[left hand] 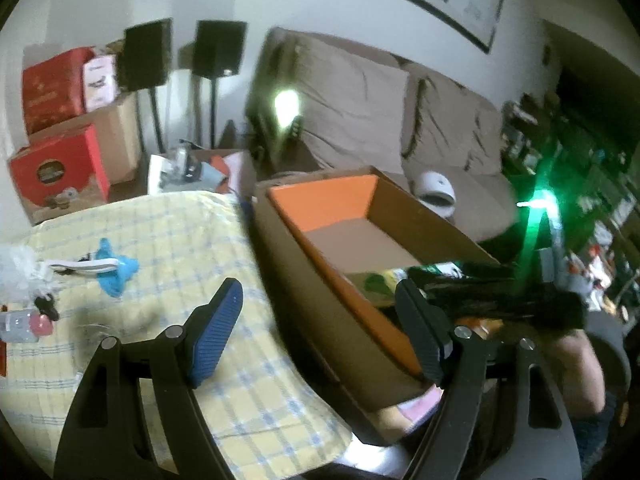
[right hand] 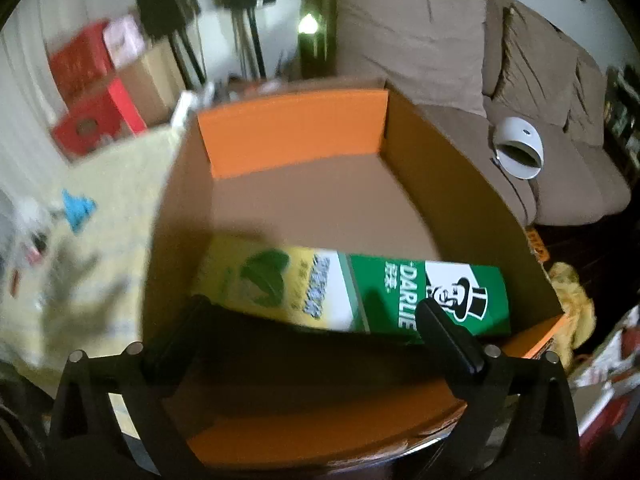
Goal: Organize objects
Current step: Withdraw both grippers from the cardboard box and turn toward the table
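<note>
An open cardboard box with orange inner flaps (right hand: 288, 136) stands beside a table with a yellow checked cloth (left hand: 192, 240). A green and yellow Darlie toothpaste carton (right hand: 360, 296) lies flat on the box floor. My right gripper (right hand: 316, 316) is open just above the carton, fingers apart and empty. My left gripper (left hand: 320, 328) is open and empty, straddling the box's near wall (left hand: 320, 300), which shows in the left wrist view. On the cloth lie a blue clip-like item (left hand: 114, 270), a white strap and small clutter (left hand: 32, 316).
A brown sofa (left hand: 380, 120) with a white round device (left hand: 436, 192) stands behind the box. Red and brown cartons (left hand: 60, 148) and two black speakers on stands (left hand: 218, 48) stand at the back left. Cluttered shelves are at the right.
</note>
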{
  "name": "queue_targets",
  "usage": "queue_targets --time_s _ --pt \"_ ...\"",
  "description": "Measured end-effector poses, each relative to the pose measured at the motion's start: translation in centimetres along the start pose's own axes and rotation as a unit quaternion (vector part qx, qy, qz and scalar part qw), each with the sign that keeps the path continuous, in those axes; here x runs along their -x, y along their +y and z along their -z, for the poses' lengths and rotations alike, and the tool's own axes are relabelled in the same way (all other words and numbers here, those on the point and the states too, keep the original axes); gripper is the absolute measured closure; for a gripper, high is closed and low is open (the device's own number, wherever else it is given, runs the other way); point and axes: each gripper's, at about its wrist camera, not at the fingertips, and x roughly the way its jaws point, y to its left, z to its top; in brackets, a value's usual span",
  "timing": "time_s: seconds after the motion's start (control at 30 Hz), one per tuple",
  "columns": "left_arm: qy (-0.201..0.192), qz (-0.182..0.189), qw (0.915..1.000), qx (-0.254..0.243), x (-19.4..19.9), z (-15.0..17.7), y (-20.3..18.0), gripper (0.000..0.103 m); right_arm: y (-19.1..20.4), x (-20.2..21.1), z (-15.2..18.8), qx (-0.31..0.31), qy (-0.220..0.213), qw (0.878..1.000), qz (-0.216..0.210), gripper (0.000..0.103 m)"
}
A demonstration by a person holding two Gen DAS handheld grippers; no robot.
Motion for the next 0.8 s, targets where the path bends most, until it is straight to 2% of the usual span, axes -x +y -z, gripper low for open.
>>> queue_targets --time_s 0.1,0.2,0.27,0.37,0.5,0.57,0.63,0.7,0.8 --pt "-0.010 -0.008 0.9998 0.015 0.2 -0.3 1.3 0.021 -0.8 2.2 -0.4 -0.041 -0.038 0.998 -0.036 0.001" --pt "-0.016 -0.015 0.9997 0.013 0.4 -0.6 1.8 0.016 -0.5 4.6 -1.4 -0.072 -0.085 0.992 -0.052 0.001" --pt "-0.021 -0.013 0.9996 0.012 0.6 -0.8 2.1 0.015 0.0 6.4 -1.9 -0.093 -0.129 0.987 -0.033 0.001" --pt "-0.032 -0.011 0.9993 0.019 1.3 -1.3 2.7 0.006 1.1 9.1 -2.3 -0.110 -0.192 0.975 0.004 0.000" --pt "-0.047 -0.028 0.9985 -0.003 2.3 -1.5 3.2 0.000 3.4 12.1 -2.2 -0.077 -0.245 0.967 -0.003 0.000" --pt "-0.038 -0.017 0.9990 -0.013 2.5 -1.5 3.3 0.000 4.6 12.9 -2.2 -0.065 -0.249 0.966 0.008 0.000" --pt "-0.032 0.018 0.9992 -0.011 2.8 -1.1 3.6 0.000 5.7 13.0 -2.4 -0.054 -0.238 0.969 0.023 0.000" --pt "-0.024 0.052 0.9983 -0.001 3.0 -0.6 3.9 0.000 6.7 12.0 -2.9 -0.047 -0.204 0.977 0.048 0.000" --pt "-0.002 0.099 0.9948 0.024 2.8 -0.3 5.0 0.000 7.8 9.6 -3.1 -0.028 -0.145 0.982 0.115 0.000"
